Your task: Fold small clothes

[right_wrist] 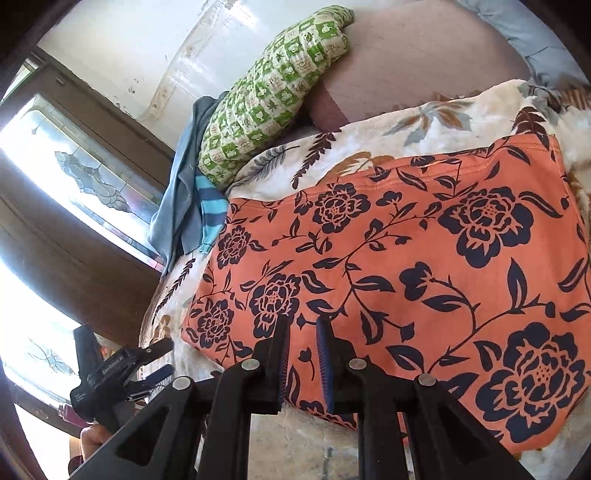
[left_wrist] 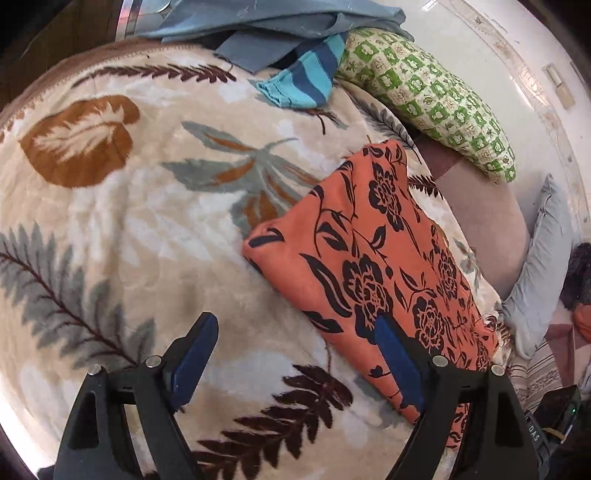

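An orange garment (left_wrist: 369,266) with a dark floral print lies folded flat on the leaf-patterned blanket (left_wrist: 147,221). My left gripper (left_wrist: 295,332) stands wide open low over the blanket. Its right finger hangs over the garment's near edge, its left finger is over bare blanket, and nothing is pinched. In the right wrist view the same garment (right_wrist: 424,277) fills the middle. My right gripper (right_wrist: 304,325) hovers over its near edge, jaws almost together with a slim gap and no fabric lifted between them. The left gripper (right_wrist: 166,358) shows at the lower left, beside the garment's corner.
A green checked pillow (left_wrist: 424,92) lies at the far side of the bed. A pile of blue clothes (left_wrist: 277,22) with a striped piece (left_wrist: 306,74) sits beyond the blanket. A pale blue pillow (left_wrist: 543,266) rests at the right. A wood-framed window (right_wrist: 74,166) stands past the bed's left edge.
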Demonstrator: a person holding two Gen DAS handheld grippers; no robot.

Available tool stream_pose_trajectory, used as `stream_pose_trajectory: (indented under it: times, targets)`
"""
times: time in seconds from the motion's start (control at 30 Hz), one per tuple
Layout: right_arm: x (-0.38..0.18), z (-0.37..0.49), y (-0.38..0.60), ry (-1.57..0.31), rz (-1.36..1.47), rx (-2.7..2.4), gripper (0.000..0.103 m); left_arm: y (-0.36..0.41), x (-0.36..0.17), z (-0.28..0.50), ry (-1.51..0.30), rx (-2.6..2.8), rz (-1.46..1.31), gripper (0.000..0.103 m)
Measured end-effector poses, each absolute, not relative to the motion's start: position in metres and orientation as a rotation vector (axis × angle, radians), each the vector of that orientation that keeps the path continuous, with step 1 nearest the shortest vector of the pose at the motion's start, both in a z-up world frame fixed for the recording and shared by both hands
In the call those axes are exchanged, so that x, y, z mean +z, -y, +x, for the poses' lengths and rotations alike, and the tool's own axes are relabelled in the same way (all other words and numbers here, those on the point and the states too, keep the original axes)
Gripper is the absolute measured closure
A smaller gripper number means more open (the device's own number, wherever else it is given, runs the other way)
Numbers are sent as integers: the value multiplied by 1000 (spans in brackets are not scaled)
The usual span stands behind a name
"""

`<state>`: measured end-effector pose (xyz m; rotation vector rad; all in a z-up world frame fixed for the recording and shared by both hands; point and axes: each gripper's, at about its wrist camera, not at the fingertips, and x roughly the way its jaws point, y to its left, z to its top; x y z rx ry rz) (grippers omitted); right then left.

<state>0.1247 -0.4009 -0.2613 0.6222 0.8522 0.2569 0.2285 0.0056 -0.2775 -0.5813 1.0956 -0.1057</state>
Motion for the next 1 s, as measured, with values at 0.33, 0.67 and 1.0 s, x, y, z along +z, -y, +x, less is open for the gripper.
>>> stream_pose_trajectory:
  times: [0.33, 0.67, 1.0]
  targets:
    - [-265, 127, 403, -861, 588, 249, 85, 8, -289, 254, -934, -126, -715, 17]
    - [-273, 136, 401, -880, 587, 247, 85, 6, -312, 273, -857, -107, -763, 69]
    - [-267, 131, 423, -828, 629, 183, 85, 52, -228, 246, -696, -278, -499, 75]
